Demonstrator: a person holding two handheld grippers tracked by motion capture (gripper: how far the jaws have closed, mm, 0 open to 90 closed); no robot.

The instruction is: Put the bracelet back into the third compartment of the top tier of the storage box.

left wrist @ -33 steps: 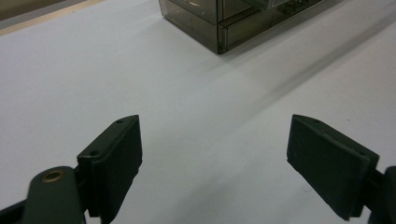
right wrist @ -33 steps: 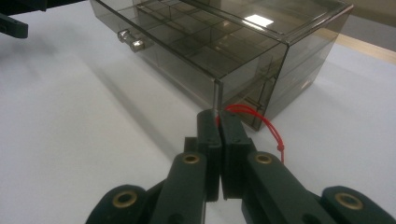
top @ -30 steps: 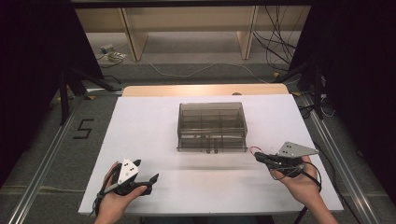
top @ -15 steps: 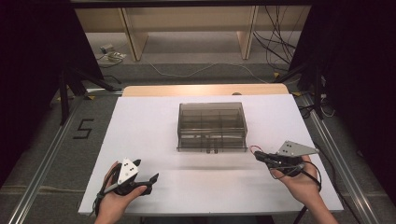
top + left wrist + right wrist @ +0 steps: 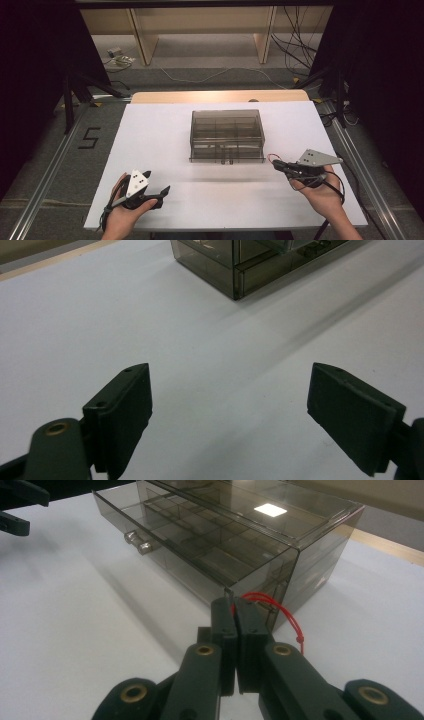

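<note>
A smoky see-through drawer box stands in the middle of the white table, its two small knobs on the near face. My right gripper rests just right of the box's near right corner. Its jaws are pressed together on a thin red cord that loops out from the tips. My left gripper sits near the table's front left edge, open with nothing between its pads. The box's corner lies well ahead of it.
A wooden strip borders the table's far edge. Beyond it are shelf legs and loose cables on the floor. A "5" mark is on the floor at the left.
</note>
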